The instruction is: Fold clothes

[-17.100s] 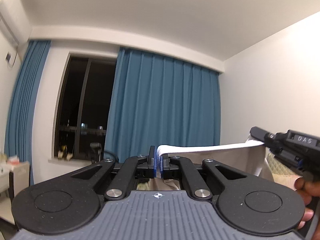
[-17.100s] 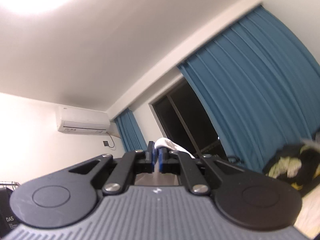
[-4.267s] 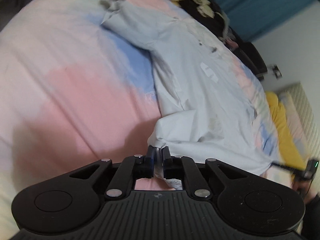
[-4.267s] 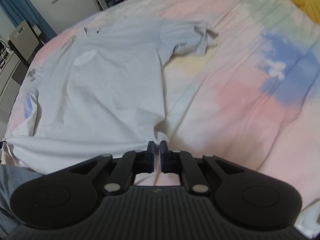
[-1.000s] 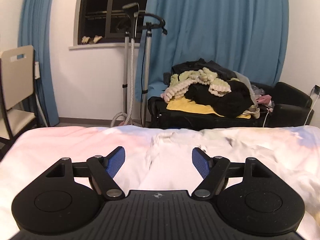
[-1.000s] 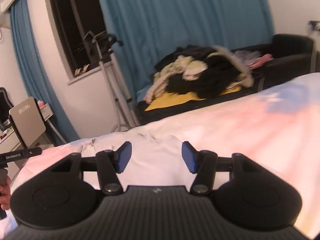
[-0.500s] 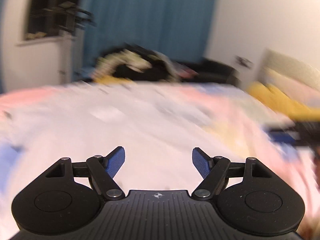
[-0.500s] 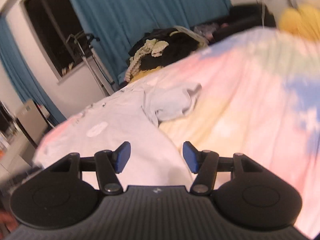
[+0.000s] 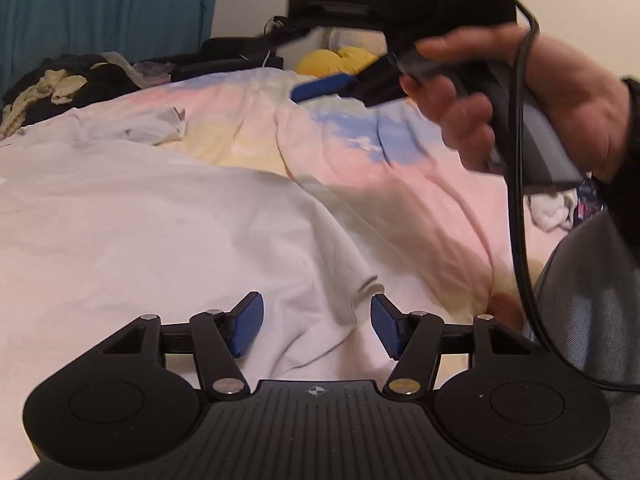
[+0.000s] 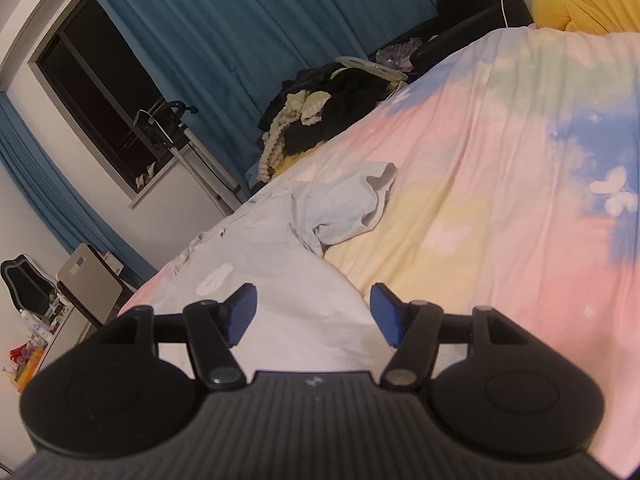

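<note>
A pale shirt (image 9: 168,220) lies spread on the pastel bedspread (image 9: 420,184), filling the left and centre of the left wrist view. The left gripper (image 9: 316,326) hangs over its crumpled hem at lower centre, jaws closing, pads not yet pressing cloth. The right gripper (image 10: 312,316) is unclenched (jaws opening) above the shirt's edge, holding nothing. A hand (image 9: 532,100) and dangling cable (image 9: 518,208) cross the upper right. A clothes heap (image 10: 320,116) sits beyond, before blue curtains (image 10: 248,28).
</note>
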`<act>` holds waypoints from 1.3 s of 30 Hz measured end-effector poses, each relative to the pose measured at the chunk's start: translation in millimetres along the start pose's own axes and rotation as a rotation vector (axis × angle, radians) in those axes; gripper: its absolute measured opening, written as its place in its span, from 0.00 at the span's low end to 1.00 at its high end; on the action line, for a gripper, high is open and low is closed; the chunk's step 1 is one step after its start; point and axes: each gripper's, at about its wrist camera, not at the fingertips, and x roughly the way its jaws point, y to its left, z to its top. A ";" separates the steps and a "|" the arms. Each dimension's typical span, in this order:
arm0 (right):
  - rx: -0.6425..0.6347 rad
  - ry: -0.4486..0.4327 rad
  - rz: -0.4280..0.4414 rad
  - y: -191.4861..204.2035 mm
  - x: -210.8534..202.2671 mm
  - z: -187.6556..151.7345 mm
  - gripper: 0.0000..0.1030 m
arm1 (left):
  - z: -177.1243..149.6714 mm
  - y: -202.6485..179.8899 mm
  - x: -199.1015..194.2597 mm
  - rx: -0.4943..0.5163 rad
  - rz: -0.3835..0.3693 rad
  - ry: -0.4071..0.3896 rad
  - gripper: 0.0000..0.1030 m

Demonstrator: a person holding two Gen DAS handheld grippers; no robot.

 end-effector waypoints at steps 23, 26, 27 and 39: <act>-0.049 0.038 -0.034 -2.1 32.9 -2.4 0.63 | -6.6 -8.9 14.9 -0.101 -0.005 0.088 0.03; -0.043 0.022 -0.013 -2.7 29.8 -1.4 0.63 | -2.4 -7.3 12.3 -0.104 0.021 0.082 0.08; -0.038 0.011 -0.006 -2.9 28.3 -0.6 0.63 | -1.4 -5.8 11.3 -0.111 0.028 0.081 0.12; -0.009 -0.123 0.045 -7.0 39.2 30.7 0.63 | 6.2 14.5 -17.4 -0.175 0.135 0.015 0.73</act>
